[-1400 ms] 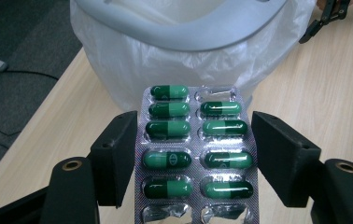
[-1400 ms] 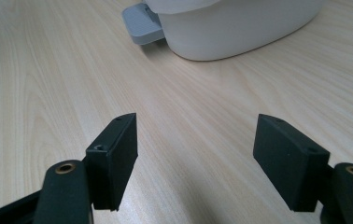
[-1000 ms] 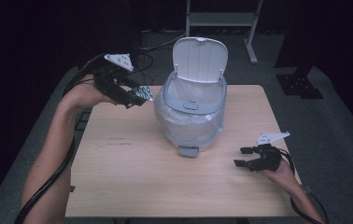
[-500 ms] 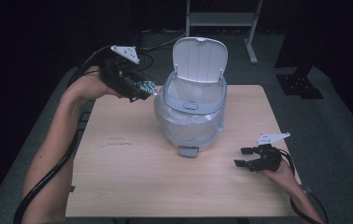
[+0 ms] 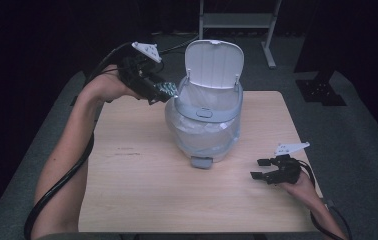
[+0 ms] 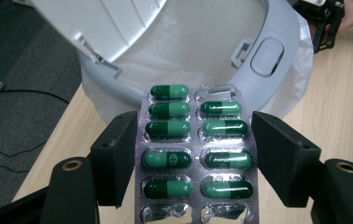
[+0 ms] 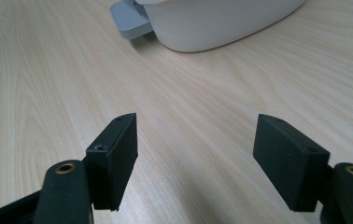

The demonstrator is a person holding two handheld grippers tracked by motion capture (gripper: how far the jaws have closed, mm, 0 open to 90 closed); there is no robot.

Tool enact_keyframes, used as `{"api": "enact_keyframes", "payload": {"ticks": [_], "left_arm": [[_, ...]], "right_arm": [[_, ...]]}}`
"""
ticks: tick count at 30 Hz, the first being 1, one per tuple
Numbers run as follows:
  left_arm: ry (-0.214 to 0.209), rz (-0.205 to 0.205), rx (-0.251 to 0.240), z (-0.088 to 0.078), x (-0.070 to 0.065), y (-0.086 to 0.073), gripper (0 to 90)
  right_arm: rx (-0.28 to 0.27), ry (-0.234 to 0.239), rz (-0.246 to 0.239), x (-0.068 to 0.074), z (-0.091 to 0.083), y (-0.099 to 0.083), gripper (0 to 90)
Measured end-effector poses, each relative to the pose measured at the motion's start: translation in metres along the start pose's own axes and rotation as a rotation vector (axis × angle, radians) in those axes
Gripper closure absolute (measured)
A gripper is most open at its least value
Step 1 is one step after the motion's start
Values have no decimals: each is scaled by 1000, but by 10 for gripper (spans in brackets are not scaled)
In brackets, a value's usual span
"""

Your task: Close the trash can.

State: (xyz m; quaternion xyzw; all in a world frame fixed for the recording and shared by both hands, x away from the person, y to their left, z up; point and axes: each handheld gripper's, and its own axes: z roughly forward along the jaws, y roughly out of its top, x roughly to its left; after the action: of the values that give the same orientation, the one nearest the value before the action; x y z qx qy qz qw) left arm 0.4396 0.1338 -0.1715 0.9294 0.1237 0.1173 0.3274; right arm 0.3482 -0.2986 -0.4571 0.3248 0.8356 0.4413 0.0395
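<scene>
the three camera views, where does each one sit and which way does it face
High view: above the person's side, looking forward and down on the light wooden table; both forearms show, left claw, right claw.
Left gripper view: rides the left claw, looking over its silver blister pack of green capsules into the grey lidded bin.
Right gripper view: rides the right claw, low over the table.
All three share the bin.
</scene>
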Motion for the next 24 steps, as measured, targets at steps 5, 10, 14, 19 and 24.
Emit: {"api": "enact_keyframes", "payload": {"ticks": [5, 10, 14, 19, 24], "left_arm": [[-10, 21, -5, 8, 2, 18, 333], [-25, 44, 3, 21, 3, 35, 333], [-39, 50, 9, 32, 5, 47, 333], [-35, 50, -4, 48, 10, 57, 333], [-35, 52, -16, 63, 13, 68, 256]], "right_arm": [[-4, 0, -10, 3, -1, 2, 296], [-9, 7, -11, 4, -1, 2, 296], [-8, 5, -12, 5, -2, 2, 296], [-20, 0, -6, 5, -7, 2, 298], [-21, 1, -6, 4, -8, 1, 313]]}}
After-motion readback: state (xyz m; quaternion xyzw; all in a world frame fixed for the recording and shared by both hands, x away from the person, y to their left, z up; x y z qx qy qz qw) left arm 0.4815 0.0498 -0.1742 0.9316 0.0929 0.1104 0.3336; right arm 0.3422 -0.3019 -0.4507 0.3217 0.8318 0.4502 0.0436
